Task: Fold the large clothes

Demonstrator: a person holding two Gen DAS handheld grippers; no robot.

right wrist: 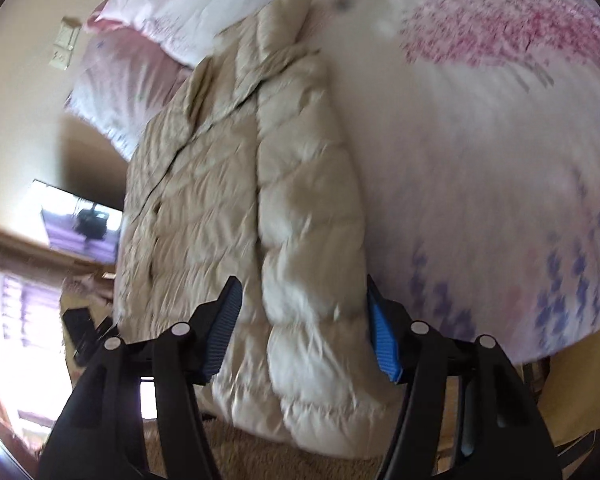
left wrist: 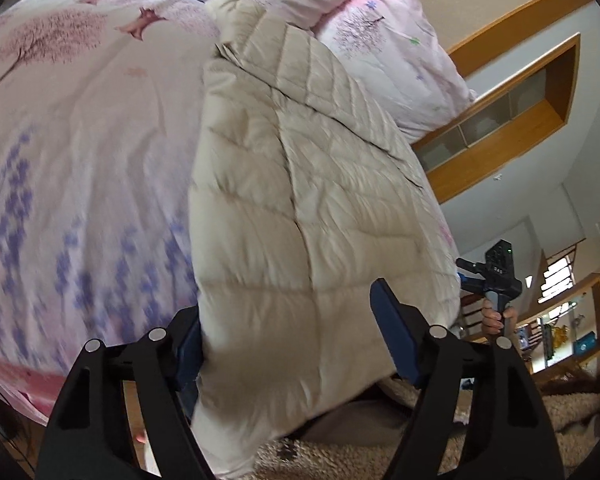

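Left tongs [left wrist: 288, 344] spread wide around the beige puffer jacket [left wrist: 300, 200] hem, not clamped; right tongs [right wrist: 304, 328] likewise apart. Jacket lies lengthwise on the bed [right wrist: 480, 160]. Light, soft, slippery, springy; grip hem corners.

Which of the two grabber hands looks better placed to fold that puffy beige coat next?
Probably the right gripper: its open fingers straddle the coat's folded-in sleeve near the hem. The left gripper, also open, faces only the broad body.
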